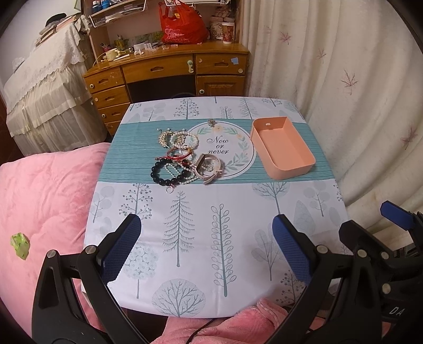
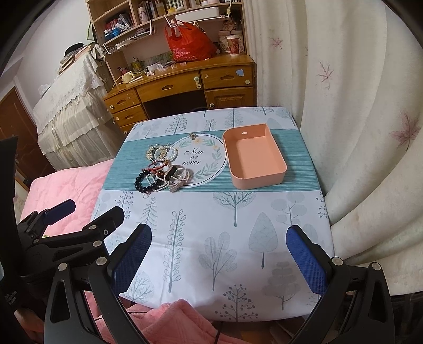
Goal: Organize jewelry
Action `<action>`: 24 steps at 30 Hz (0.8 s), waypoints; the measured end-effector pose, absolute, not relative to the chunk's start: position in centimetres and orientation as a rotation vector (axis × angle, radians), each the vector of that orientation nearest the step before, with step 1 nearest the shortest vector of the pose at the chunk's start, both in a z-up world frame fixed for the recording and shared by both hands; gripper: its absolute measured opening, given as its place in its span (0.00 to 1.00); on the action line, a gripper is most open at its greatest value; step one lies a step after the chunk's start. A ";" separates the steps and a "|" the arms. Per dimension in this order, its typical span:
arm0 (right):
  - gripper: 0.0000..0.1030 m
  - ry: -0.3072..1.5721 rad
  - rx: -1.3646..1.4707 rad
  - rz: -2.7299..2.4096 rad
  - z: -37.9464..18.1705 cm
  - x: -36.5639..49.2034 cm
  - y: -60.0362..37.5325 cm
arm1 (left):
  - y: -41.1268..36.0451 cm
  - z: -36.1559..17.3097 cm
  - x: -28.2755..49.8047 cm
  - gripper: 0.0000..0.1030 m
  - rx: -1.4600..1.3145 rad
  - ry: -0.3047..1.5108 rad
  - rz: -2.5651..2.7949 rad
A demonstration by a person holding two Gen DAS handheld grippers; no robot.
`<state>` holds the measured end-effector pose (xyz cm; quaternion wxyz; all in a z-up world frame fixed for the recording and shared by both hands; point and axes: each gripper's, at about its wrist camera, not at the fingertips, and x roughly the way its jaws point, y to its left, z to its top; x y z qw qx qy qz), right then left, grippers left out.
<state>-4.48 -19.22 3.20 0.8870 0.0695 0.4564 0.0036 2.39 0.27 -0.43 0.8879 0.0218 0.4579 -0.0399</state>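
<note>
A heap of jewelry (image 1: 182, 158) lies on the teal band of the tablecloth: pearl bracelets, a black bead bracelet (image 1: 169, 172), red cord bracelets and a pale watch (image 1: 208, 166). It also shows in the right wrist view (image 2: 164, 169). A small brooch (image 1: 211, 122) lies apart behind it. An empty peach box (image 1: 283, 148) stands to the right, seen too in the right wrist view (image 2: 253, 161). My left gripper (image 1: 206, 248) is open and empty over the near table edge. My right gripper (image 2: 219, 256) is open and empty beside it.
The small table (image 1: 201, 238) carries a tree-print cloth. A pink quilt (image 1: 39, 198) lies to the left and a curtain (image 1: 357, 92) hangs on the right. A wooden desk (image 1: 169, 71) with a red bag (image 1: 182, 23) stands behind.
</note>
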 end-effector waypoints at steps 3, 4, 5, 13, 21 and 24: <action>1.00 0.948 0.145 0.008 3.2 -4.4 -19.3 | 0.3 -0.5 2.4 0.96 0.047 0.952 -0.084; 1.00 0.948 0.145 0.008 3.2 -4.4 -19.3 | 0.3 -0.6 2.4 0.96 0.047 0.952 -0.083; 1.00 0.949 0.145 0.008 3.2 -4.4 -19.3 | 0.4 -0.6 2.4 0.96 0.046 0.953 -0.083; 1.00 0.968 0.142 -0.002 3.0 -3.7 -18.3 | 1.9 -0.8 2.7 0.96 0.034 0.961 -0.089; 1.00 1.000 0.149 -0.002 2.5 -1.9 -16.2 | 4.0 -2.1 4.1 0.96 0.025 1.017 -0.114; 1.00 1.033 0.168 0.003 1.8 -1.0 -14.8 | 5.6 -3.2 5.2 0.96 0.029 1.070 -0.130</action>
